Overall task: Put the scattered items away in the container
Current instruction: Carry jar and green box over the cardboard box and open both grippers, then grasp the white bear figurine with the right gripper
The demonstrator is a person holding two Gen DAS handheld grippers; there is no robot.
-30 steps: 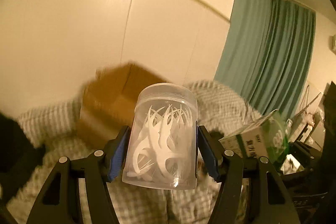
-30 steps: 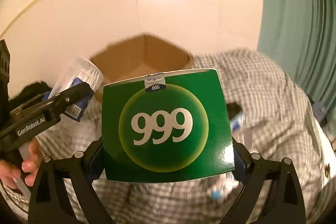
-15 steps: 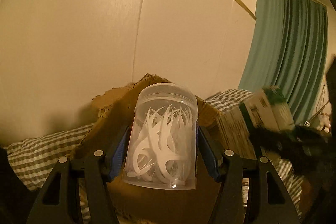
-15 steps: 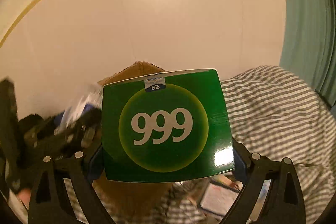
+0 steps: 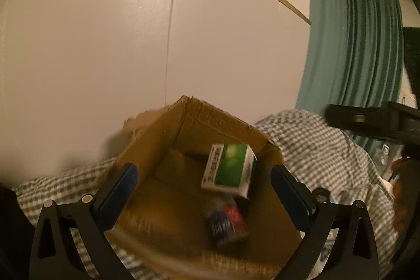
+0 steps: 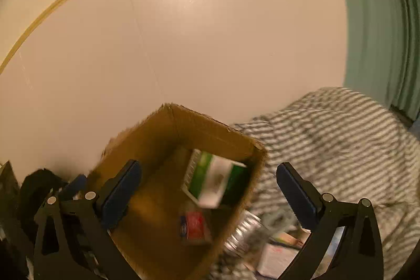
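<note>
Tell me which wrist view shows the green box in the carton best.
Left wrist: the green box sits fairly sharp and unobstructed inside the cardboard carton, its green face and white side readable. Right wrist shows it motion-blurred, partly behind the carton wall.

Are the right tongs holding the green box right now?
No. The right tongs stand open with nothing between them, and the green box lies inside the cardboard box.

We see dark printed characters running along the white side panel of the green box (image 5: 227,169) inside the cardboard box (image 5: 210,120), but they are too small and blurred for us to read. We find no other legible text.
</note>
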